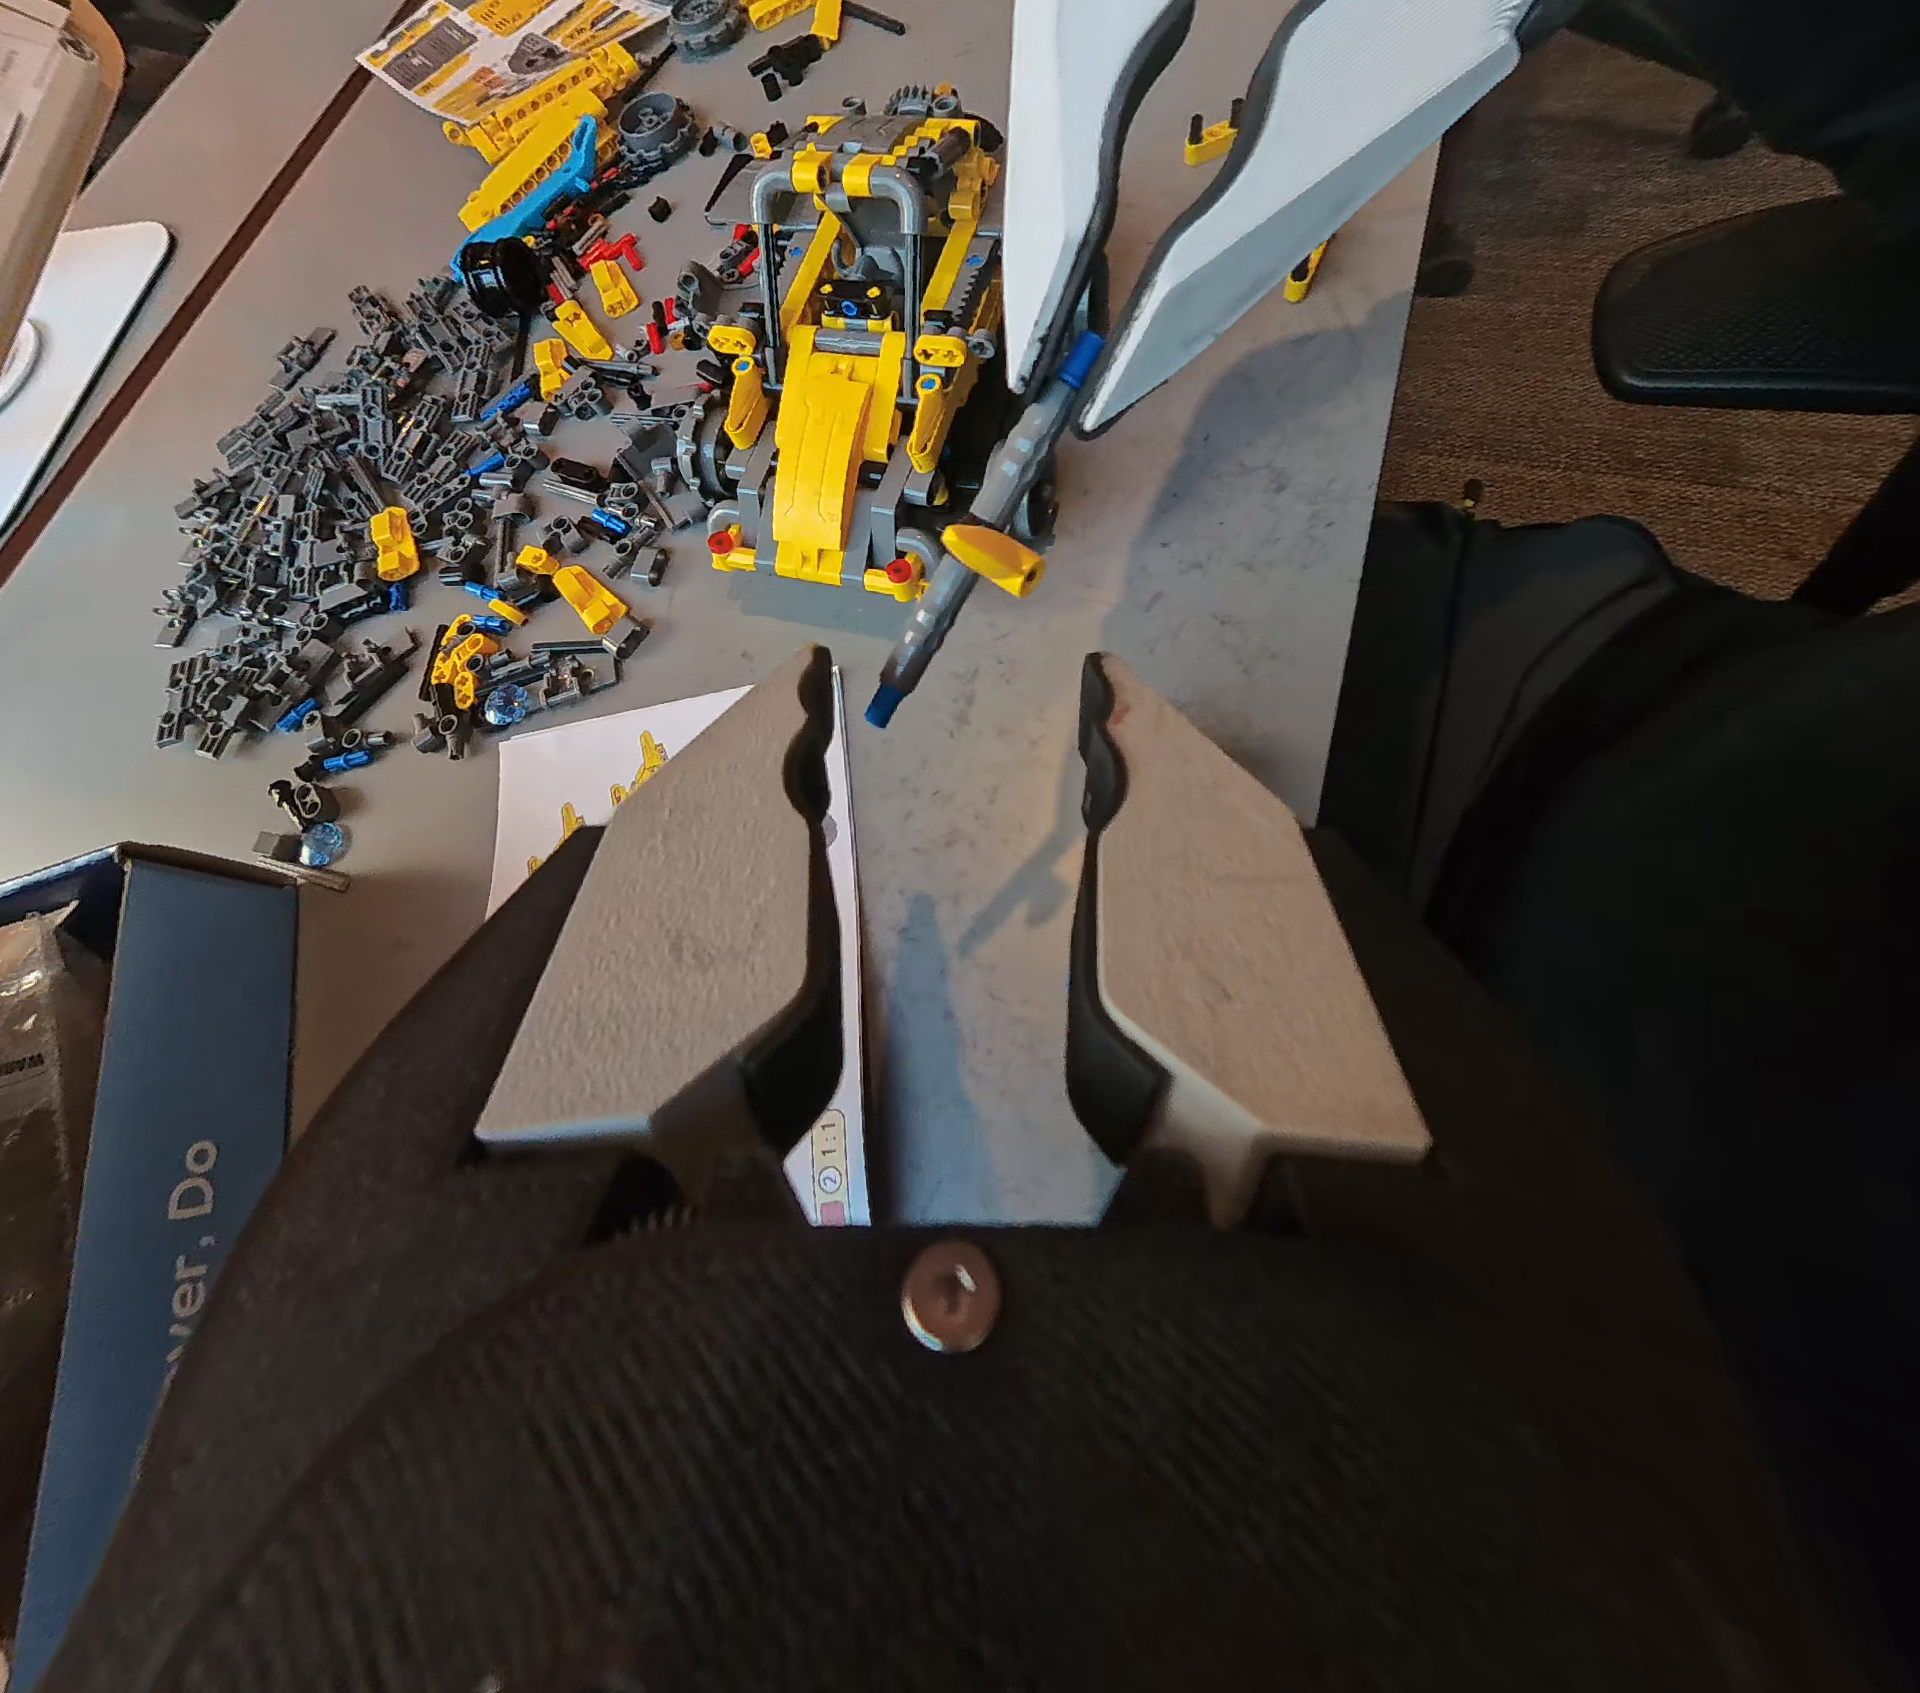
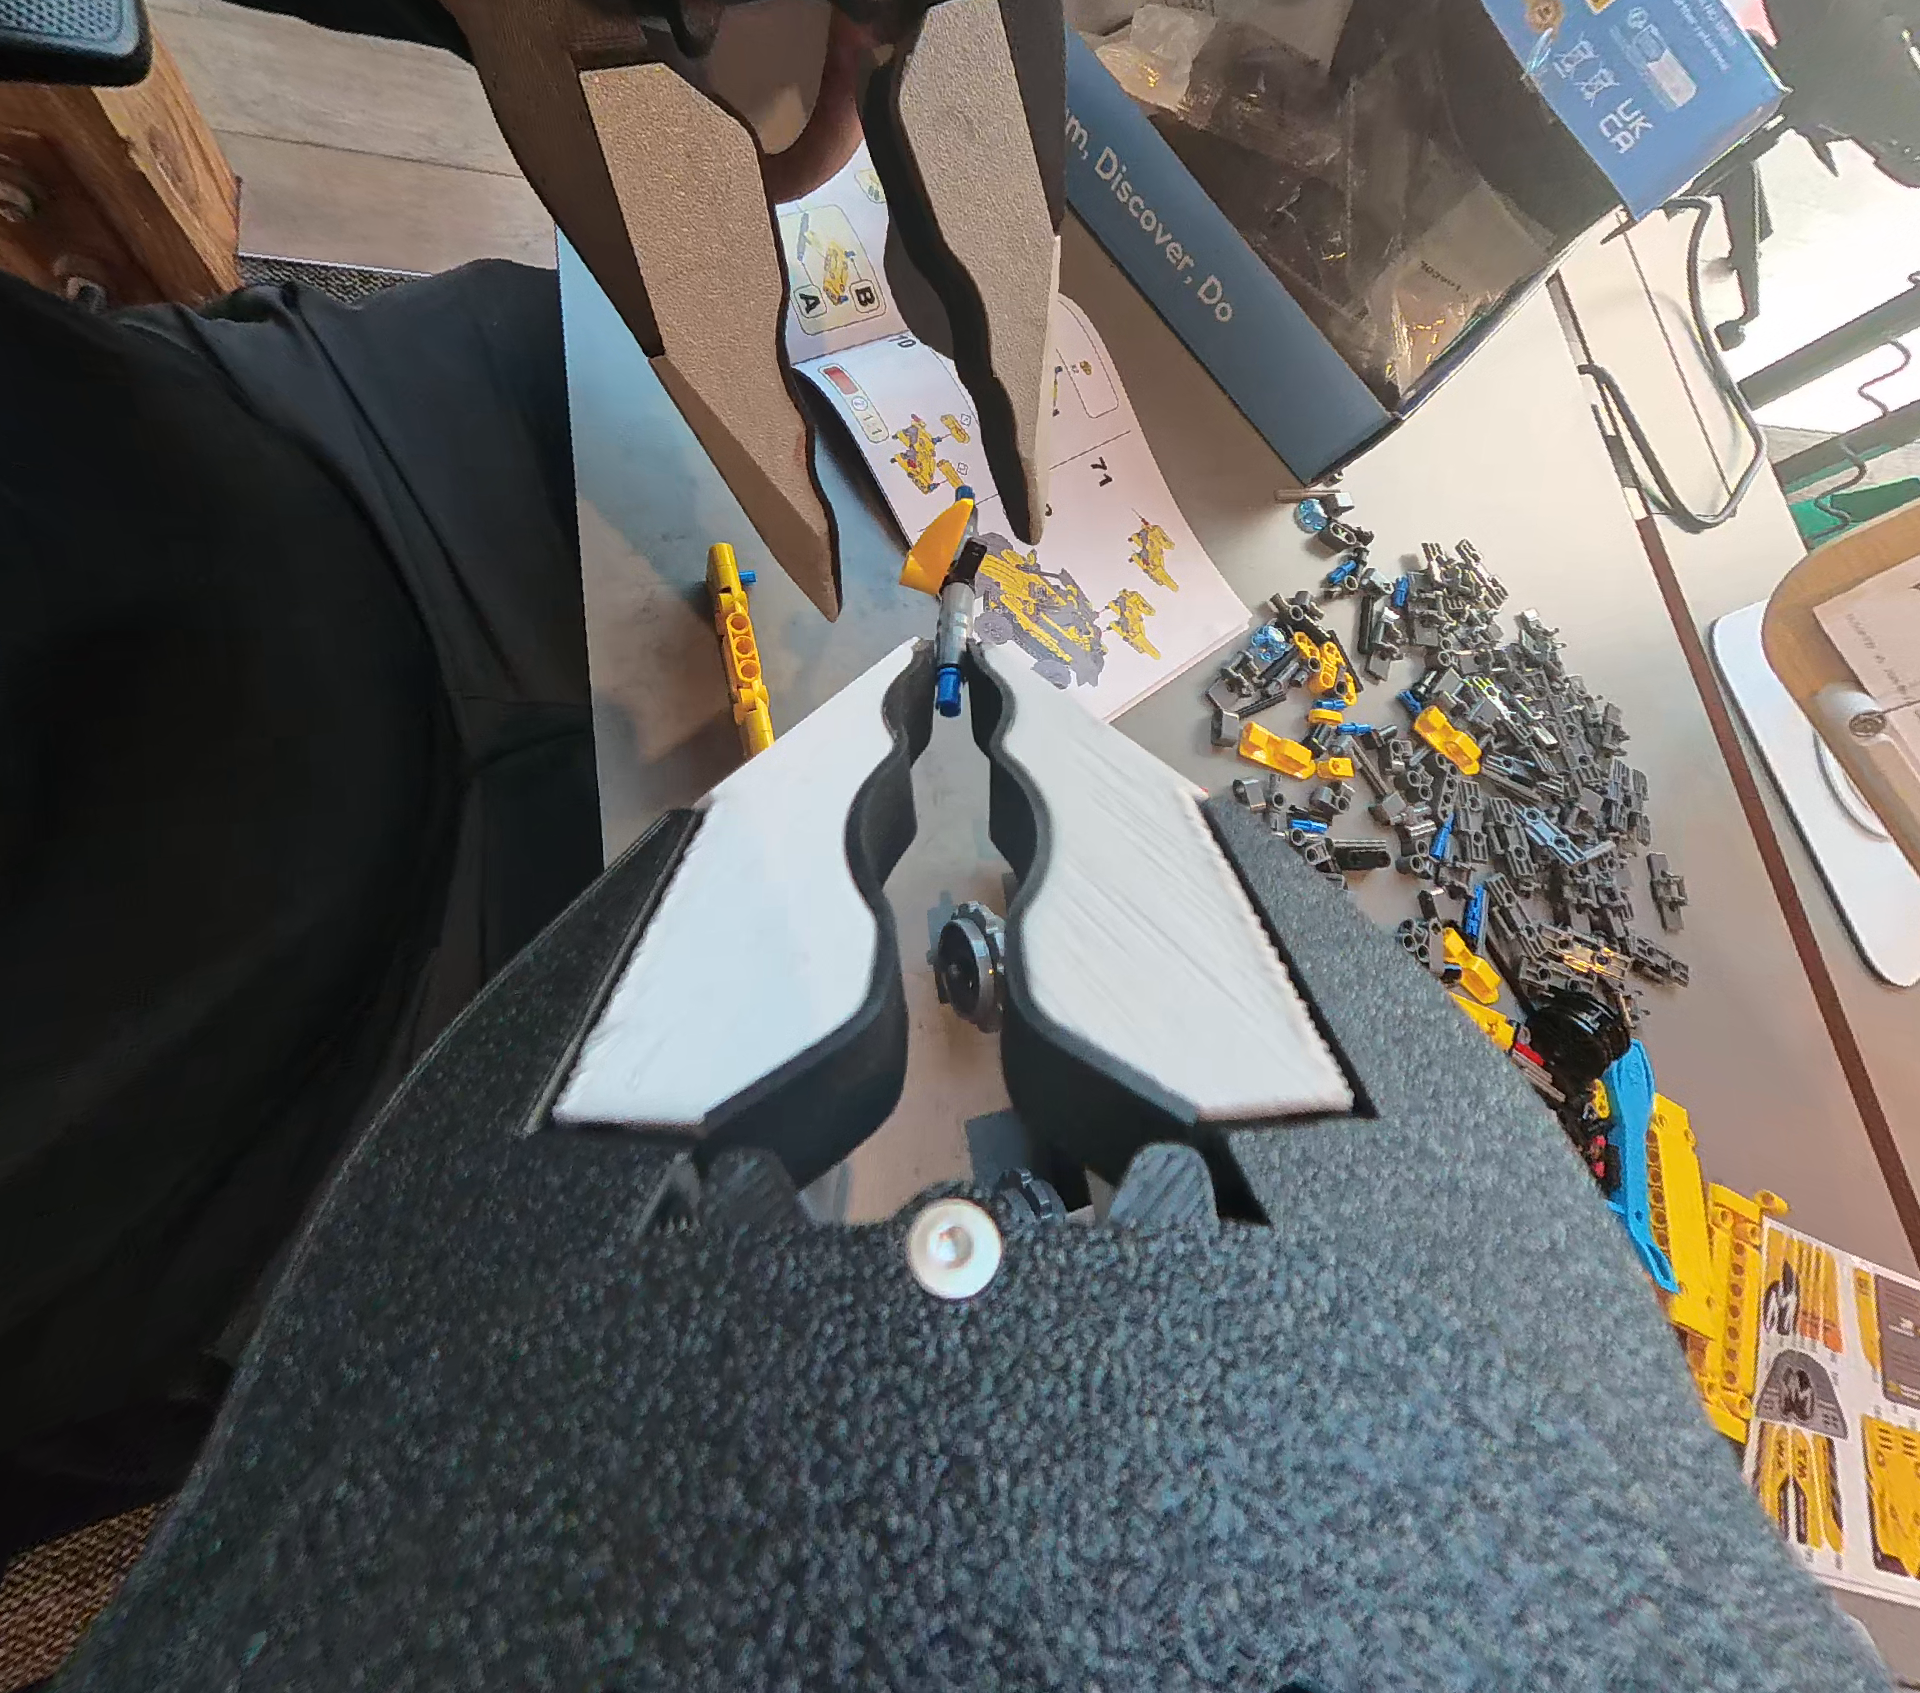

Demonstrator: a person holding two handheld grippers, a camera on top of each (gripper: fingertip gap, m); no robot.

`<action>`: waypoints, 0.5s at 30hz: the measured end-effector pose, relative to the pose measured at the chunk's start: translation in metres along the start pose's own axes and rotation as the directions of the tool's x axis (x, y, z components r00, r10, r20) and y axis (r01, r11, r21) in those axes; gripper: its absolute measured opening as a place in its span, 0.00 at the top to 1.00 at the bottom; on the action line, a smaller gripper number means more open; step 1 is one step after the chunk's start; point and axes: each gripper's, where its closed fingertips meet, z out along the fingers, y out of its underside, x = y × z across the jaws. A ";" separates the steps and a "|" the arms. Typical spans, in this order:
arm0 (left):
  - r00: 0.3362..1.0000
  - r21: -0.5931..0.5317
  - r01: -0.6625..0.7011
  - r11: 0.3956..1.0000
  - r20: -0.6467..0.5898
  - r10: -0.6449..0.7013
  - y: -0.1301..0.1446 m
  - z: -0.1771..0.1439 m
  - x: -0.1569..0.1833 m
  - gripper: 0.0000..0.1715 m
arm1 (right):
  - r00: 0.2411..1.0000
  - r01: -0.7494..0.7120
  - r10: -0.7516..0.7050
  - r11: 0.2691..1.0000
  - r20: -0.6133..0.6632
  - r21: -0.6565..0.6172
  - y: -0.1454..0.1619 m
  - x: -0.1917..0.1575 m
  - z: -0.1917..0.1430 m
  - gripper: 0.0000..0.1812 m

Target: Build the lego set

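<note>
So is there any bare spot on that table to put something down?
Yes: bare table right of the yellow vehicle, up to the edge. Left of it, loose grey pieces crowd the surface, with an open booklet nearer the person.

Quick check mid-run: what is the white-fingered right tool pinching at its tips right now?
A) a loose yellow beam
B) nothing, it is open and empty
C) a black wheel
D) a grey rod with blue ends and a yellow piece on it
D: the right tool is closed on the grey rod beside the yellow vehicle model, with the left tool open near its lower end.
</note>
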 end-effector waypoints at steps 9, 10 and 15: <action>1.000 0.019 -0.008 1.000 0.017 0.008 -0.006 -0.002 -0.003 0.76 | 1.000 0.003 -0.003 1.000 0.003 -0.003 0.001 -0.001 0.001 0.96; 1.000 0.018 -0.006 1.000 0.017 0.005 -0.006 -0.002 -0.003 0.76 | 1.000 0.001 -0.001 1.000 0.002 -0.003 0.001 0.000 0.001 0.96; 1.000 0.031 0.006 0.999 0.017 -0.006 -0.007 -0.006 -0.006 0.76 | 1.000 -0.001 0.001 1.000 0.008 0.012 0.000 -0.001 -0.002 0.97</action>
